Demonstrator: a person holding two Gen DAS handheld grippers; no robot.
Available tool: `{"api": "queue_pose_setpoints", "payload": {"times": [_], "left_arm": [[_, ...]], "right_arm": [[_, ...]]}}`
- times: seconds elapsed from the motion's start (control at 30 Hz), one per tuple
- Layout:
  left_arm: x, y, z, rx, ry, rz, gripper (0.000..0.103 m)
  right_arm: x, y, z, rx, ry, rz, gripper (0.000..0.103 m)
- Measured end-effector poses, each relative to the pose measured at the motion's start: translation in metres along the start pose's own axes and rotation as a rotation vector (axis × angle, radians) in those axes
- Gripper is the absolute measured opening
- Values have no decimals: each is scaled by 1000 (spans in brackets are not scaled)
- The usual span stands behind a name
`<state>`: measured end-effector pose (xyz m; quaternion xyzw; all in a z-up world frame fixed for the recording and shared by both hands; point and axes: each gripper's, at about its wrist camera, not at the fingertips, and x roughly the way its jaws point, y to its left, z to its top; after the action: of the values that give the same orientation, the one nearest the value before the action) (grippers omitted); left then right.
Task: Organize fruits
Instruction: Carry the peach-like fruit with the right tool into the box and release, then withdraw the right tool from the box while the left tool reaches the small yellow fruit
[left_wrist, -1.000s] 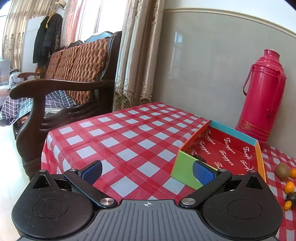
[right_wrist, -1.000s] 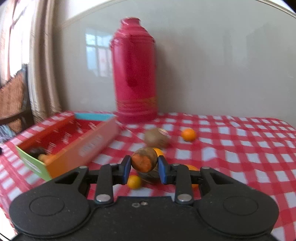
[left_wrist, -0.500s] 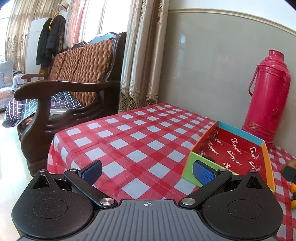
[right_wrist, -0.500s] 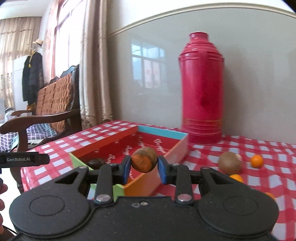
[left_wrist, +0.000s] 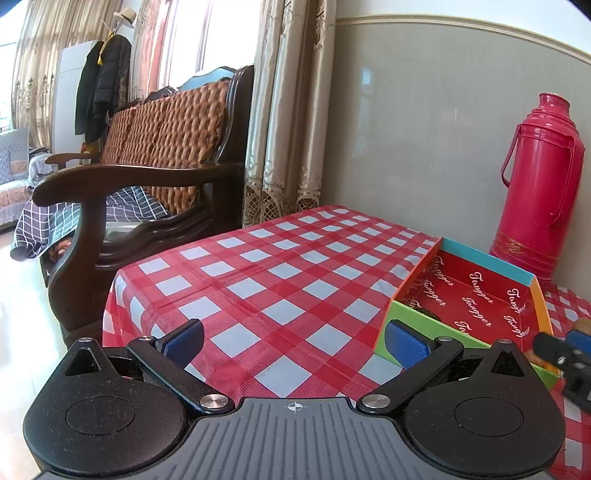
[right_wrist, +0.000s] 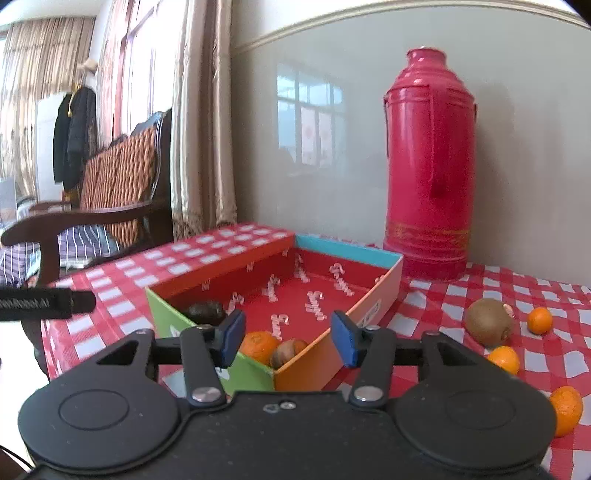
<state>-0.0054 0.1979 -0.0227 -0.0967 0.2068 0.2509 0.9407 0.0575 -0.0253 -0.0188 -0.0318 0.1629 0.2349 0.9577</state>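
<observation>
From the left wrist camera, the left gripper (left_wrist: 291, 341) hovered low over the checked tablecloth (left_wrist: 280, 266) with its jaws spread wide and nothing between them, parked off to the side, most likely to leave the box free for the other hand. The cardboard box (left_wrist: 417, 325) sat just ahead to its right, its red printed floor mostly bare from this angle, and the red thermos (left_wrist: 541, 184) stood behind it against the wall. At the right edge the right gripper (left_wrist: 569, 354) poked in beside the box's near corner, too blurred there to judge. Over to the right wrist camera: the right gripper (right_wrist: 287, 338) hung above the near corner of the box (right_wrist: 310, 365) with its jaws apart and empty. Under them a brown fruit (right_wrist: 286, 352) lay touching a small orange (right_wrist: 258, 345) in that corner, and a dark fruit (right_wrist: 205, 312) rested along the left wall, so three pieces were already gathered inside. Out on the cloth to the right waited a kiwi (right_wrist: 488, 321) and three more oranges, one just beside the kiwi (right_wrist: 540, 320), one nearer (right_wrist: 504, 359), one at the frame edge (right_wrist: 567, 410). Sorting looked roughly half done.
</observation>
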Motion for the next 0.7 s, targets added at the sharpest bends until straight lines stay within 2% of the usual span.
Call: {"api": "queue_pose_setpoints", "payload": {"times": [0.07, 0.1, 0.13, 0.27, 0.37, 0.47, 0.57, 0.7], "left_arm": [[0, -1, 0, -2, 0, -4, 103], [0, -2, 0, -1, 1, -6, 103], [-1, -3, 0, 0, 1, -9, 103], [-3, -10, -1, 7, 1, -21, 103], [-5, -17, -2, 17, -1, -34, 103], [-9, -27, -4, 35, -9, -50, 103], [-13, -40, -6, 70, -19, -71, 103], [-23, -60, -9, 119, -46, -121, 103]], "right_arm": [[-6, -5, 1, 7, -24, -13, 54], [-11, -7, 1, 8, -37, -28, 66], [-14, -10, 1, 8, -46, -45, 72], [-25, -25, 2, 29, -54, -115, 80], [-33, -38, 0, 46, -52, -185, 93], [-44, -48, -3, 42, -67, -259, 97], [-56, -61, -6, 36, -80, -356, 97], [-70, -81, -12, 51, -70, -540, 97]]}}
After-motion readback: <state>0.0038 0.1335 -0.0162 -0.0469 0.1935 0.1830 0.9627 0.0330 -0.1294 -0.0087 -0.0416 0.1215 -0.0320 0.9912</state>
